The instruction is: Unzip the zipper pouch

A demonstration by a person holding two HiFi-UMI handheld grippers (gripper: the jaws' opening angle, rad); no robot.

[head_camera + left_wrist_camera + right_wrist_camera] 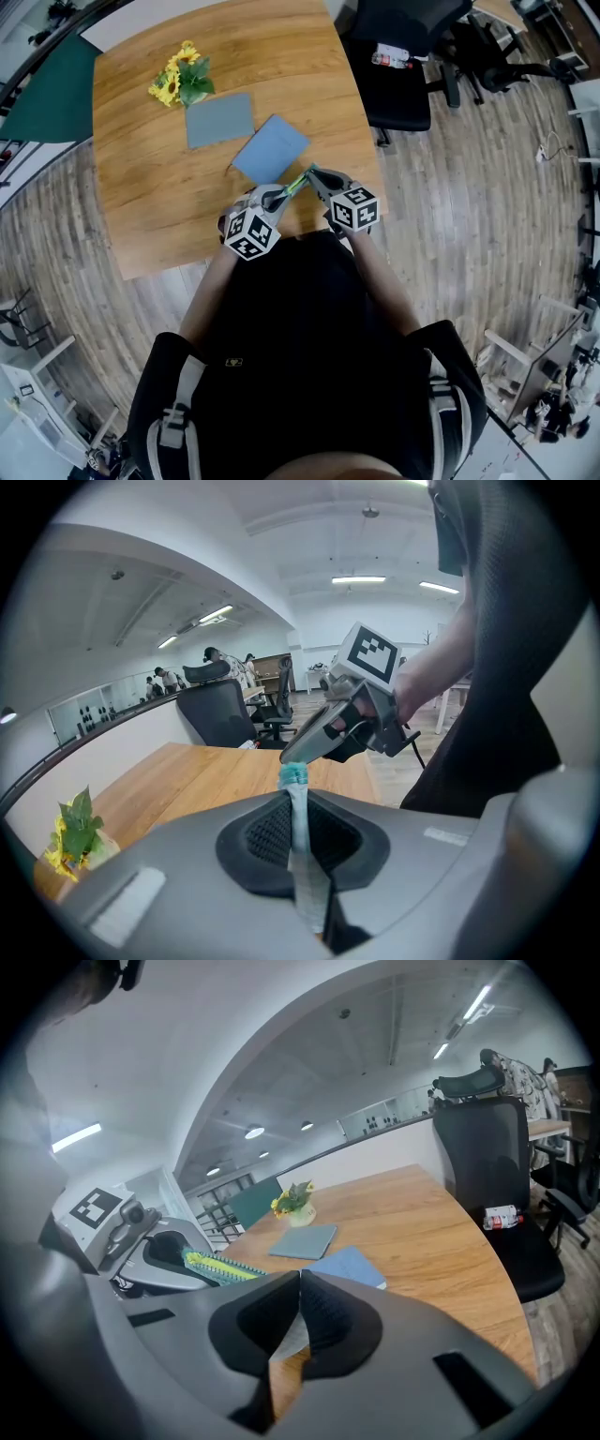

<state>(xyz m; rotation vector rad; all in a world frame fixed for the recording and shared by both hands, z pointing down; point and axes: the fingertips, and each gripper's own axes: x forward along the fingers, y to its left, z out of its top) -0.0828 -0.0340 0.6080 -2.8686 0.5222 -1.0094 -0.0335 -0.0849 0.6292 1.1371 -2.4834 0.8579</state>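
Two grippers meet over the near edge of the table (150, 216), close to its right corner. The left gripper (279, 195) is clamped on the zipper pouch (298, 180), a thin teal strip standing upright between its pads. The right gripper (313, 172) pinches the pouch's other end, jaws together. A blue pad (272, 148) lies just beyond them, with a grey pad (219, 119) and yellow flowers (180, 80) further back. Bare wood opens to the left, and a black chair (394, 66) stands off the right edge.
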